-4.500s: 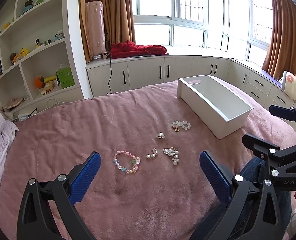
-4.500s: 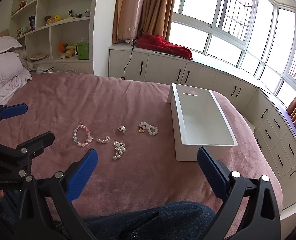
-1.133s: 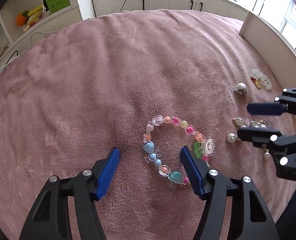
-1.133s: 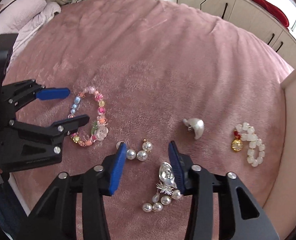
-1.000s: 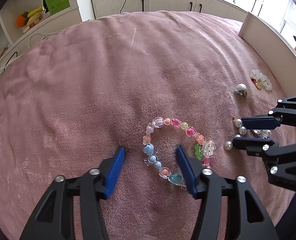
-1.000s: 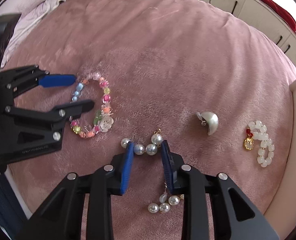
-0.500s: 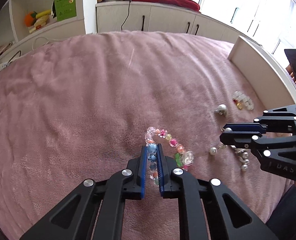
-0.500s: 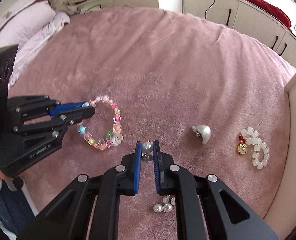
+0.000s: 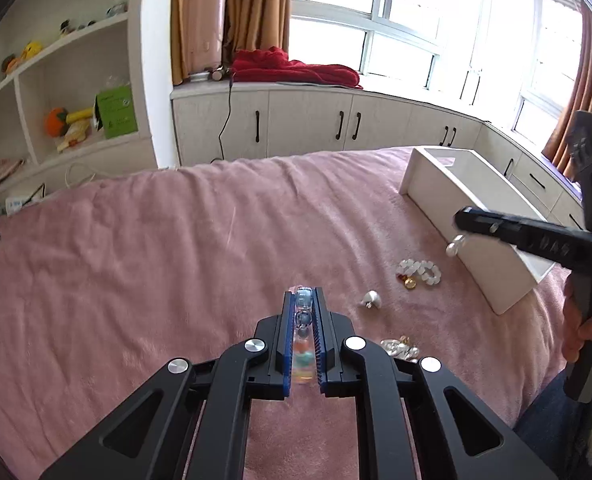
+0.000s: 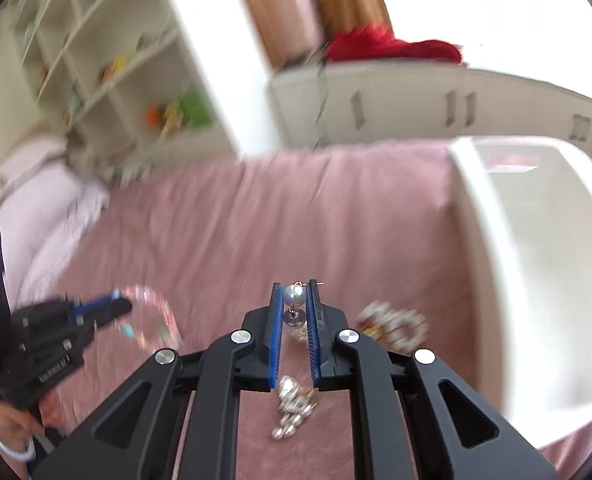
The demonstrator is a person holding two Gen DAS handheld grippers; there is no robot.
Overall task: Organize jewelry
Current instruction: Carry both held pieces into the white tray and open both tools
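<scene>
My left gripper [image 9: 304,295] is shut on the colourful bead bracelet [image 9: 304,322], which is lifted off the pink blanket [image 9: 175,248]. The right wrist view, blurred, shows the bracelet [image 10: 157,320] dangling from the left gripper [image 10: 115,305]. My right gripper [image 10: 294,291] is shut on a pearl earring [image 10: 294,297], held in the air close to the white box [image 10: 476,232]. From the left wrist view the right gripper [image 9: 460,221] hangs beside the box wall [image 9: 424,184] with a pearl [image 9: 454,246] below its tip.
On the blanket lie a white bead bracelet with a gold charm [image 9: 420,271], a half-dome pearl earring [image 9: 372,300] and a silver pearl cluster [image 9: 400,347]. White cabinets [image 9: 304,128] and shelves [image 9: 55,92] stand beyond the bed. A hand [image 9: 588,328] holds the right gripper.
Both grippers closed on their pieces and rose off the blanket: the left with the colourful bracelet, the right with the pearl earring. The right one swung toward the white box.
</scene>
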